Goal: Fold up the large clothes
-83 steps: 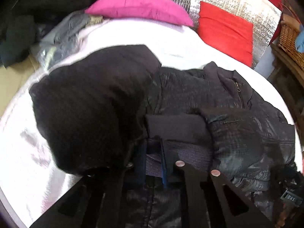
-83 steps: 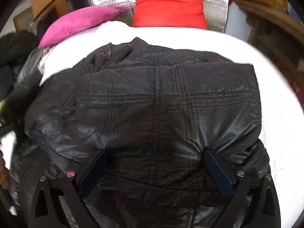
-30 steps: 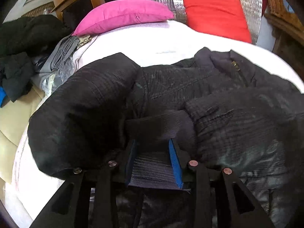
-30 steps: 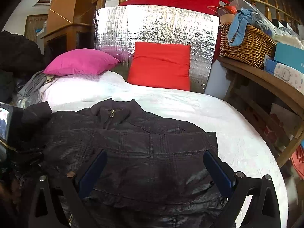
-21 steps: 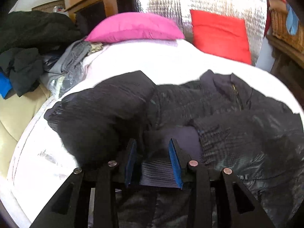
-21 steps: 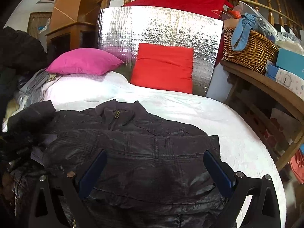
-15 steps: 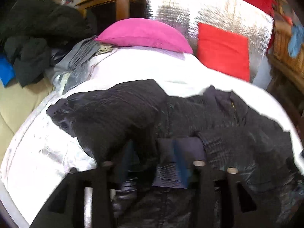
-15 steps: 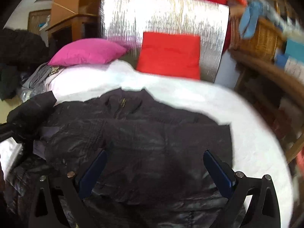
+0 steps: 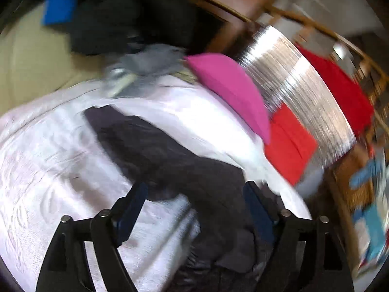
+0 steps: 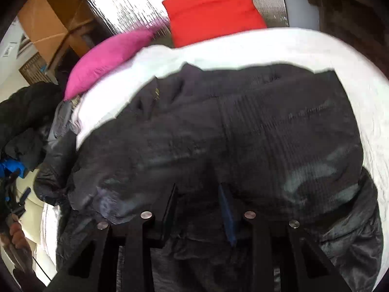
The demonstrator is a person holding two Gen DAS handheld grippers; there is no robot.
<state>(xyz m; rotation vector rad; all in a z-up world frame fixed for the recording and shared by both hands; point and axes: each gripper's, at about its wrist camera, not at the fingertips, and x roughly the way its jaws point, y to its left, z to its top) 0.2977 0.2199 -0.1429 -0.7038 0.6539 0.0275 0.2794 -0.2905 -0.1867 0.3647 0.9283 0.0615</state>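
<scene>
**Black jacket on white bed, right gripper closing over it**

Spread across the white bedcover (image 10: pixel 335 48): a large black jacket (image 10: pixel 255 126), collar and zipper turned toward the far pillows, body wrinkled and shiny. In the left wrist view, blurred by motion, only 1 dark sleeve (image 9: pixel 155 146) of it, stretched diagonally over the cover from upper left toward the lower right.

Left gripper (image 9: pixel 194 194): jaws spread wide, nothing between the 2 blue pads (image 9: pixel 132 204), fingers framing the lower end of the sleeve without clamping it. Whether touching the fabric or just above it, cannot tell.

Right gripper (image 10: pixel 198 199): jaws drawn close together, a narrow gap left, low over the near part of the jacket. Dark fabric fills the gap, but whether pinched between the fingers or merely lying under them, cannot tell.

At the head of the bed: a pink pillow (image 10: pixel 109 56) and a red pillow (image 10: pixel 211 7) side by side, propped against a silver foil panel (image 9: pixel 299 90). Off the left edge: a heap of dark clothes (image 9: pixel 126 17) with a grey garment (image 9: pixel 148 63) just beside the pink pillow. At the far left of the right wrist view, a hand (image 10: pixel 17 241) gripping a handle.
</scene>
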